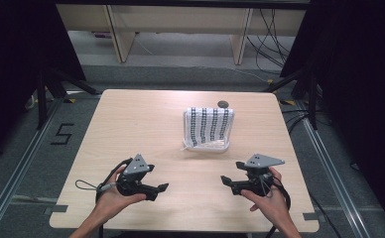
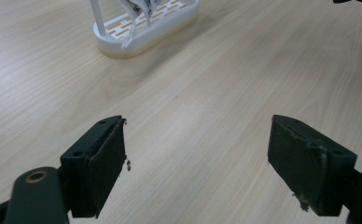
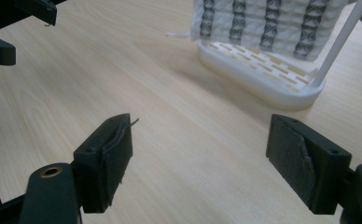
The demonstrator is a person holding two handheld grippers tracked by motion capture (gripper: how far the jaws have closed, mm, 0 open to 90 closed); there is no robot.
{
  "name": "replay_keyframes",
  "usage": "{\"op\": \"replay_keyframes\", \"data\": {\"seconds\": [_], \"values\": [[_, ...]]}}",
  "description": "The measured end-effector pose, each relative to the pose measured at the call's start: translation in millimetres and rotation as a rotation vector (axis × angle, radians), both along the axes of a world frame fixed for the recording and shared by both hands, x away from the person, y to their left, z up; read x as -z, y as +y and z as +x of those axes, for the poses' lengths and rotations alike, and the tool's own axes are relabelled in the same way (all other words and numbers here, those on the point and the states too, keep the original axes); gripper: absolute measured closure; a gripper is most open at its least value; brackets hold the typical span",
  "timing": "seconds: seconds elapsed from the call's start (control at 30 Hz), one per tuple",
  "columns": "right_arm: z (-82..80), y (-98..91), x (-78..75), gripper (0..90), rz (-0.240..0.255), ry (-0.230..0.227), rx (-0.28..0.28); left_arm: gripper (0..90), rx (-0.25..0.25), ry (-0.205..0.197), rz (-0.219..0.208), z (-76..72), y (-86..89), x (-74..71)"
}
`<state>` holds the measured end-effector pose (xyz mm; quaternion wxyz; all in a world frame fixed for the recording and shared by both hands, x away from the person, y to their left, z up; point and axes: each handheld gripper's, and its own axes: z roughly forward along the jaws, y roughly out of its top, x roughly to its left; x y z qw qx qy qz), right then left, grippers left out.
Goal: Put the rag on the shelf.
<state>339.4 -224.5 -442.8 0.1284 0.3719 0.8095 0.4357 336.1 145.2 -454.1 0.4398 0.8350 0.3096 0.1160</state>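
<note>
- Now left tongs (image 1: 161,190) and right tongs (image 1: 226,183) both gape wide, holding nothing, low over the table (image 1: 131,124) near its front edge.
- Between them lies bare wood.
- Beyond them, well apart, stands a white rack (image 1: 206,145) draped with patterned cloth (image 1: 209,125).

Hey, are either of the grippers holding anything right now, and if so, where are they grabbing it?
Nothing is held. The left gripper and right gripper are both open over bare table, apart from the towel draped on its white rack.
</note>
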Motion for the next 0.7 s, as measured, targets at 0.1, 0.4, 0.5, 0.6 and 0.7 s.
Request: {"op": "replay_keyframes", "data": {"seconds": [0.1,0.4,0.5,0.6,0.7], "values": [[-6.2,0.6,4.1,24.0,0.005,0.030,0.010,18.8,0.007,0.006,0.003,-3.4,1.3,4.1],[-16.8,-2.8,16.0,23.9,-0.006,0.031,-0.001,18.8,0.000,0.020,0.021,-15.3,6.9,17.7],[-22.3,-3.0,20.8,23.7,-0.011,0.046,0.015,18.8,0.001,0.020,0.033,-19.6,8.9,23.2],[-27.6,-2.8,27.6,23.4,-0.016,0.071,0.009,18.8,-0.004,0.021,0.048,-25.0,10.1,28.7],[-28.6,-4.2,35.2,23.3,-0.029,0.054,-0.026,18.8,0.000,0.037,0.061,-29.4,10.7,34.8]]}}
